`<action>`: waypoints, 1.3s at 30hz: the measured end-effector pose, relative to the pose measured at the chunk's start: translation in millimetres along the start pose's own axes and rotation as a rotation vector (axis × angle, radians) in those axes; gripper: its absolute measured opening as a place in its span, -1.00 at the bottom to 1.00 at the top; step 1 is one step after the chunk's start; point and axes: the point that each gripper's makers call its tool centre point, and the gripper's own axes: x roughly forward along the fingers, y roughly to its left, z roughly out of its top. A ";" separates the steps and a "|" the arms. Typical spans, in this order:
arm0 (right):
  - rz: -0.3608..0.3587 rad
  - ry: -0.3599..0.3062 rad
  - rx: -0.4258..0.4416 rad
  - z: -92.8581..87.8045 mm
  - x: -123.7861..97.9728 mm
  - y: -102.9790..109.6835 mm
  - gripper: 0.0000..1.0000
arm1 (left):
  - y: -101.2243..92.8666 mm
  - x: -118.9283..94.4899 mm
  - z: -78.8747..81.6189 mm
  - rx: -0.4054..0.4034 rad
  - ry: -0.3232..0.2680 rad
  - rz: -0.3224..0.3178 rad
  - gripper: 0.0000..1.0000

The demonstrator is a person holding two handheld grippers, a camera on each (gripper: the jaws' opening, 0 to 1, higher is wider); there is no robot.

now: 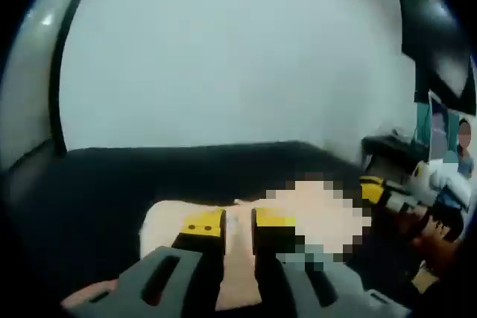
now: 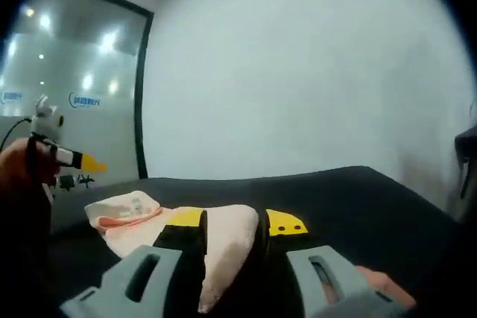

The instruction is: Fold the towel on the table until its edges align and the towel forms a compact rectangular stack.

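Note:
A pale pink towel (image 2: 127, 210) lies partly folded on the black table (image 2: 358, 199). My right gripper (image 2: 235, 221) is shut on a thick fold of it, and the cloth bulges up between the yellow-tipped jaws and hangs below them. My left gripper (image 1: 238, 223) holds its jaws close together, with the towel (image 1: 164, 225) showing in the narrow gap; I cannot tell whether it is pinched. In the right gripper view the left gripper (image 2: 78, 160) hovers above the towel's left corner. In the left gripper view the right gripper (image 1: 373, 188) is at the towel's right end.
The black table (image 1: 112, 184) stretches to a plain white wall (image 1: 238, 57). A glass partition (image 2: 74, 87) stands at the left of the right gripper view. The person's hand (image 2: 22, 176) holds the left gripper. Dark furniture (image 1: 395, 147) sits beyond the table's right end.

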 end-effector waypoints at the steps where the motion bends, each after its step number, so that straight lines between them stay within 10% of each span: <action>1: -0.001 0.001 0.000 -0.3 -0.6 -0.1 -0.46 | 14.7 15.3 -12.7 -0.027 0.041 -0.009 -0.71; 5: -0.015 0.002 0.008 -0.7 -2.7 -4.3 -0.46 | -19.6 32.2 -41.9 -0.078 0.076 -0.142 -0.72; 9: -0.007 0.018 -0.005 -4.2 1.9 -1.2 -0.46 | -31.6 47.5 -56.6 -0.053 0.100 -0.123 -0.71; 17: -0.004 0.034 -0.012 -7.4 2.8 -0.8 -0.46 | -60.0 50.0 -34.9 -0.160 0.053 -0.259 -0.72; 22: -0.003 0.036 -0.013 -8.0 2.8 -0.2 -0.46 | -27.9 46.6 -29.3 -0.016 0.030 -0.095 -0.69; 27: -0.002 0.045 -0.017 -10.3 3.7 -0.1 -0.46 | -36.3 63.3 -63.5 -0.067 0.125 -0.171 -0.87; 32: -0.054 0.088 -0.012 -20.0 6.5 -11.2 -0.47 | -31.8 63.4 -54.2 -0.126 0.079 -0.145 -0.89; 34: -0.091 0.071 0.100 -15.7 6.4 -18.3 -0.47 | -28.2 53.0 -41.6 -0.098 0.030 -0.126 -0.86; 39: -0.161 0.083 0.284 -19.3 4.0 -39.4 -0.47 | 20.4 0.0 12.0 -0.090 -0.311 -0.003 -0.82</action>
